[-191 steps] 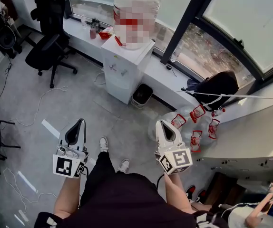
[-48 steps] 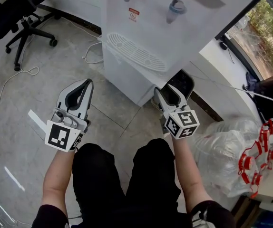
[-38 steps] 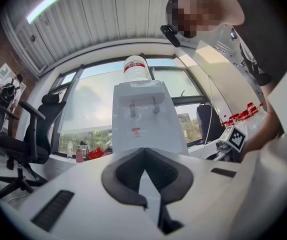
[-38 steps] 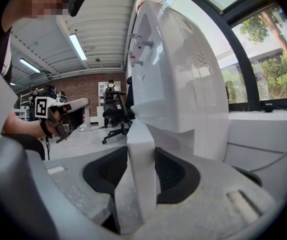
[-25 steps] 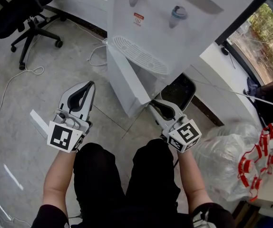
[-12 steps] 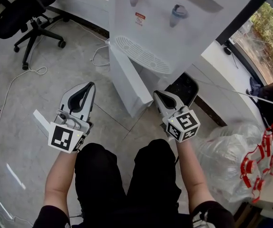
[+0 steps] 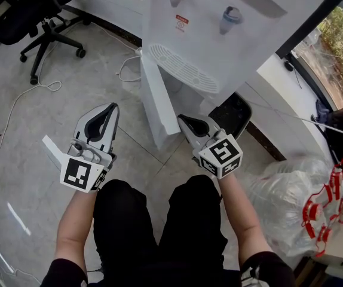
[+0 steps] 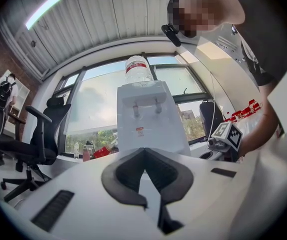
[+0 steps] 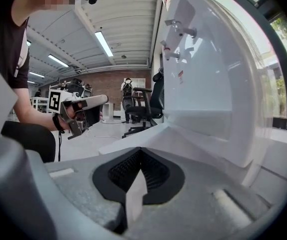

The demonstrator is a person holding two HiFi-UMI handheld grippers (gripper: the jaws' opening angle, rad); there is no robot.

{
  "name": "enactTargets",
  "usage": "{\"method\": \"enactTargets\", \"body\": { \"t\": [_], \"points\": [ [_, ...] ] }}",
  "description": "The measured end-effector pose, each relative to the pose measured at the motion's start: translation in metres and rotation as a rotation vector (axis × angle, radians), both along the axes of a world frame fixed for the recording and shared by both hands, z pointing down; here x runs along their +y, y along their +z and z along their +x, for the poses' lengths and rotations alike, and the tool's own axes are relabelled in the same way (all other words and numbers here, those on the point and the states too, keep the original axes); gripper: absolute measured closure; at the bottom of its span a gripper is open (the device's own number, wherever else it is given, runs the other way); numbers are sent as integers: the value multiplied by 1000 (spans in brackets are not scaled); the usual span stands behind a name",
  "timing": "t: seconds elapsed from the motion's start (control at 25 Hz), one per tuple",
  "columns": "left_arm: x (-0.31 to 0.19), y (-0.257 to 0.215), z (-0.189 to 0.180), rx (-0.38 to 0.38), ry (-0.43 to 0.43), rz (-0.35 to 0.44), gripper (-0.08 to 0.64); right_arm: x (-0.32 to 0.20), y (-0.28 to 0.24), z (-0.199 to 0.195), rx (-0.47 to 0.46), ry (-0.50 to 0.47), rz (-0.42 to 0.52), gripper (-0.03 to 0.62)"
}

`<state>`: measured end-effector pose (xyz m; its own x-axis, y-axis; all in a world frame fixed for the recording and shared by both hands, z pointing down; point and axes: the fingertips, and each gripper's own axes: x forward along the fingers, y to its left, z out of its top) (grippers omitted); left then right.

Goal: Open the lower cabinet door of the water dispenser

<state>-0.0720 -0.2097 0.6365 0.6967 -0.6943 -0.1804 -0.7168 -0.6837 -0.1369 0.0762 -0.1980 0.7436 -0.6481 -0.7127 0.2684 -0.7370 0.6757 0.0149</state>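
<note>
Right gripper (image 7: 184, 123): fingers pinched on the free edge of the lower cabinet door (image 7: 156, 103), which stands partway open at the base of the water dispenser (image 7: 219, 34). Cabinet contents out of sight. Left gripper (image 7: 109, 107): fingers together, empty, well left of the door. Black bin (image 7: 234, 115) just right of the dispenser, contents too dark to tell. Clear plastic bag (image 7: 279, 187) farther right. Office chair (image 7: 34, 8) and loose cable (image 7: 23, 95) off to the left.
</note>
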Motion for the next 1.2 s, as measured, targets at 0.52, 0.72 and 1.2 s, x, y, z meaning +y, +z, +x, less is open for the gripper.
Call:
{"method": "enactTargets", "body": {
  "t": [0.52, 0.72, 1.2],
  "points": [
    [-6, -4, -20, 8, -44, 10, 554, 2, 2, -63, 29, -153, 10, 588],
    [-9, -5, -31, 11, -68, 13, 554, -1, 2, -90, 42, -213, 22, 588],
    [-15, -1, -73, 7, -158, 11, 554, -18, 1, -149, 18, -277, 41, 588]
  ]
}}
